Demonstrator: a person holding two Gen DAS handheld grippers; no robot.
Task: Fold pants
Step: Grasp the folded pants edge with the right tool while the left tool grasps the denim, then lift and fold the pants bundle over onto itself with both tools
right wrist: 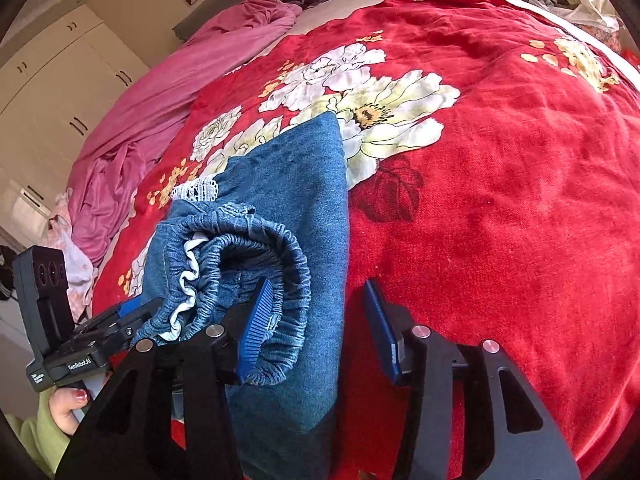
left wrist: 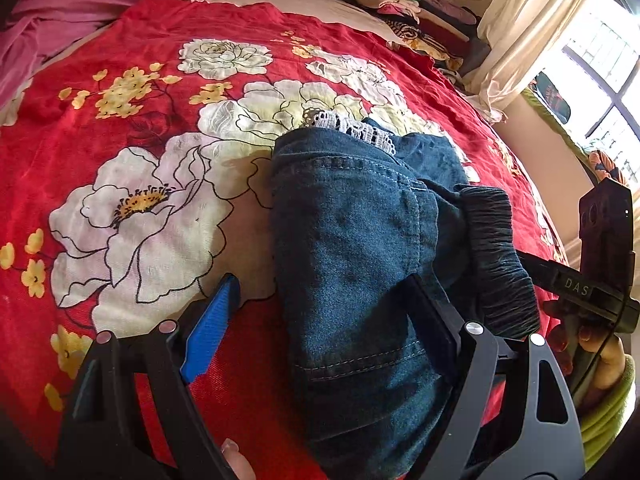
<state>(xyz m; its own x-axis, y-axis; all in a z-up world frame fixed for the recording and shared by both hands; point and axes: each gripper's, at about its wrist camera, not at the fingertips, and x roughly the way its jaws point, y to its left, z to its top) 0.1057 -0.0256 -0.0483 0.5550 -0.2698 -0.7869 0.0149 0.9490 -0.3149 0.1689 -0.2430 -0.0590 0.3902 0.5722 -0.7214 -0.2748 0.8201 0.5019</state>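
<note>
Blue denim pants (left wrist: 352, 248) with a white lace hem (left wrist: 348, 126) lie folded in a narrow bundle on the red floral blanket (left wrist: 120, 80). My left gripper (left wrist: 320, 320) is open and straddles the near end of the bundle, its blue left finger (left wrist: 210, 332) on the blanket and its right finger (left wrist: 436, 320) pressed against the denim. In the right wrist view the pants (right wrist: 296, 184) show their elastic waistband (right wrist: 280, 264) curled up. My right gripper (right wrist: 316, 328) is open, its left finger (right wrist: 256, 324) tucked into the waistband fold and its right finger (right wrist: 382, 332) over bare blanket (right wrist: 500, 200).
A pink sheet (left wrist: 100, 4) is bunched at the far left of the bed. A stack of folded clothes (left wrist: 416, 12) sits at the far right by a curtain (left wrist: 532, 28) and window. White cupboards (right wrist: 60, 92) stand beyond the bed. The right-hand tool (left wrist: 600, 264) shows at the left view's edge.
</note>
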